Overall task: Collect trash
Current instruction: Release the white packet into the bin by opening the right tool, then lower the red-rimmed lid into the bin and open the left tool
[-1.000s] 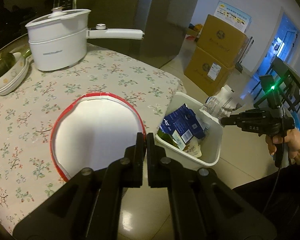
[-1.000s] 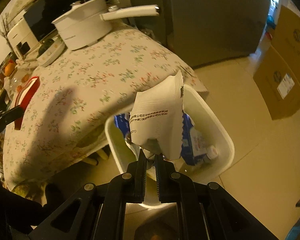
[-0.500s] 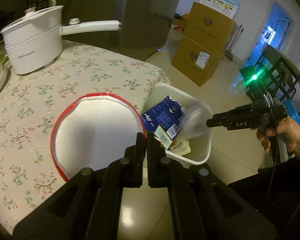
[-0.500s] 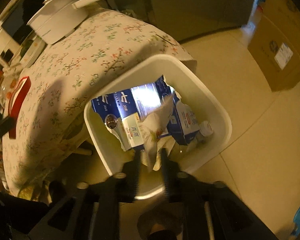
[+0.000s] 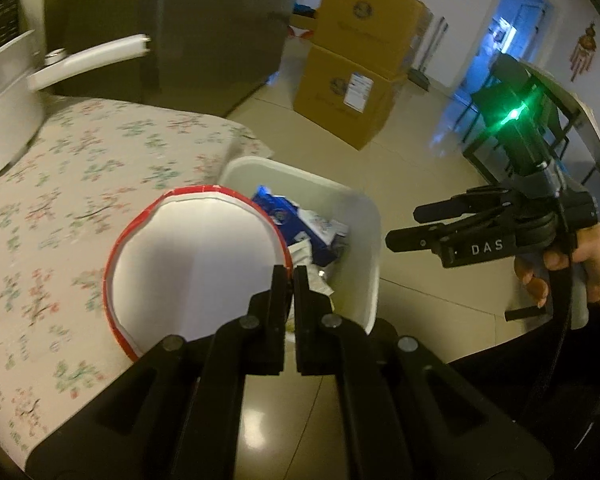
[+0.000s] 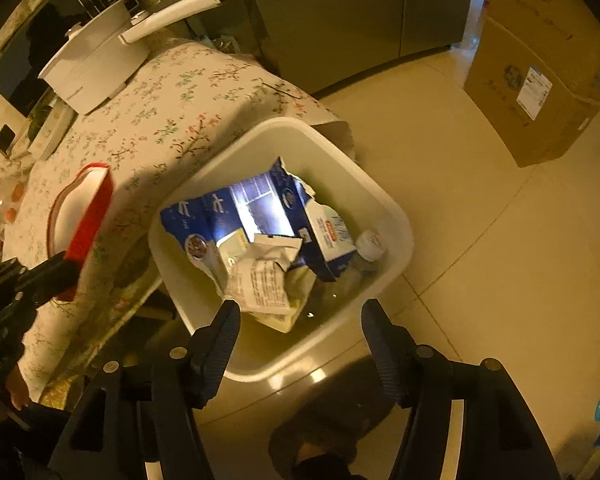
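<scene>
My left gripper (image 5: 289, 276) is shut on the rim of a red-and-white paper bowl (image 5: 196, 264) and holds it over the table edge beside the white trash bin (image 5: 364, 220). The bowl (image 6: 82, 216) and the left gripper (image 6: 66, 272) also show in the right wrist view. My right gripper (image 6: 298, 316) is open and empty above the bin (image 6: 396, 216). It also shows in the left wrist view (image 5: 402, 226). A crumpled white wrapper (image 6: 264, 276) lies in the bin on blue cartons (image 6: 244, 208) and a plastic bottle (image 6: 368, 246).
A table with a floral cloth (image 5: 80, 152) stands left of the bin. A white electric pot with a long handle (image 6: 100, 60) sits on it. Stacked cardboard boxes (image 5: 356, 64) stand on the tiled floor behind. A grey cabinet (image 6: 340, 12) is at the back.
My right gripper opened and let the white wrapper drop into the bin. My left gripper carried the paper bowl to the right, closer to the bin.
</scene>
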A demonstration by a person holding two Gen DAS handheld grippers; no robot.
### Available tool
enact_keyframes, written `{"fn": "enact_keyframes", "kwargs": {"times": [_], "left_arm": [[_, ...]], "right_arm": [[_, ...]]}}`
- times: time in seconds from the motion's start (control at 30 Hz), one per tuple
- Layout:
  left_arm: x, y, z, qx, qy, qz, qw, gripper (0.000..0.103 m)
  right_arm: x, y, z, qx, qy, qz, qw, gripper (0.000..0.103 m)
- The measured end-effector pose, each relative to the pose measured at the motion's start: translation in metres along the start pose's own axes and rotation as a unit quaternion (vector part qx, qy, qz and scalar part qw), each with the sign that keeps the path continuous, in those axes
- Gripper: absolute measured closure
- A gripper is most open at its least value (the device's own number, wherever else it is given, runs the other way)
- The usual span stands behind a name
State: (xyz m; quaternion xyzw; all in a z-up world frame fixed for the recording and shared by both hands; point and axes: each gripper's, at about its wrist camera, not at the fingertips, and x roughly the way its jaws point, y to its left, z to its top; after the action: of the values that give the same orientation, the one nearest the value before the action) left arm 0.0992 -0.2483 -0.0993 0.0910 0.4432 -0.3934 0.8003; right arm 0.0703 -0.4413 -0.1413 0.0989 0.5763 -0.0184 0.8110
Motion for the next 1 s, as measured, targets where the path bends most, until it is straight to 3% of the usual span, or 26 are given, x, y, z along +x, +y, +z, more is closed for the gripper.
{"fn": "enact_keyframes", "kwargs": {"times": [0.43, 0.47, 0.53, 0.57, 0.6, 0.77, 0.9, 1.0], "left_arm": [[0.041, -0.023, 0.012, 0.042, 0.002, -0.007, 0.9991, 0.098], [0.041, -0.022, 0.013, 0.04, 0.002, 0.0, 0.9992, 0.091], [0.04, -0.018, 0.013, 0.03, -0.002, 0.011, 0.9995, 0.07], [0.036, -0.016, 0.012, 0.024, -0.006, 0.017, 0.9995, 0.053], [0.033, -0.014, 0.012, 0.021, -0.011, 0.021, 0.9995, 0.045], [0.015, -0.001, 0.004, 0.005, -0.017, 0.031, 0.9994, 0.033], [-0.01, 0.008, -0.009, -0.01, -0.013, 0.079, 0.9968, 0.019], [-0.037, 0.017, -0.02, -0.035, -0.02, 0.104, 0.9938, 0.016]], "right_arm": [[-0.011, -0.02, -0.013, 0.034, -0.006, -0.005, 0.999, 0.036], [-0.012, -0.021, -0.013, 0.034, -0.007, -0.006, 0.999, 0.036], [-0.014, -0.02, -0.014, 0.034, -0.009, -0.014, 0.999, 0.036], [-0.014, -0.02, -0.014, 0.034, -0.01, -0.016, 0.999, 0.036], [-0.015, -0.02, -0.014, 0.032, -0.011, -0.017, 0.999, 0.036], [-0.02, -0.018, -0.013, 0.035, -0.02, -0.016, 0.999, 0.033], [-0.035, -0.004, -0.014, 0.029, -0.045, -0.021, 0.998, 0.033], [-0.052, 0.011, -0.019, 0.018, -0.073, -0.019, 0.997, 0.029]]}}
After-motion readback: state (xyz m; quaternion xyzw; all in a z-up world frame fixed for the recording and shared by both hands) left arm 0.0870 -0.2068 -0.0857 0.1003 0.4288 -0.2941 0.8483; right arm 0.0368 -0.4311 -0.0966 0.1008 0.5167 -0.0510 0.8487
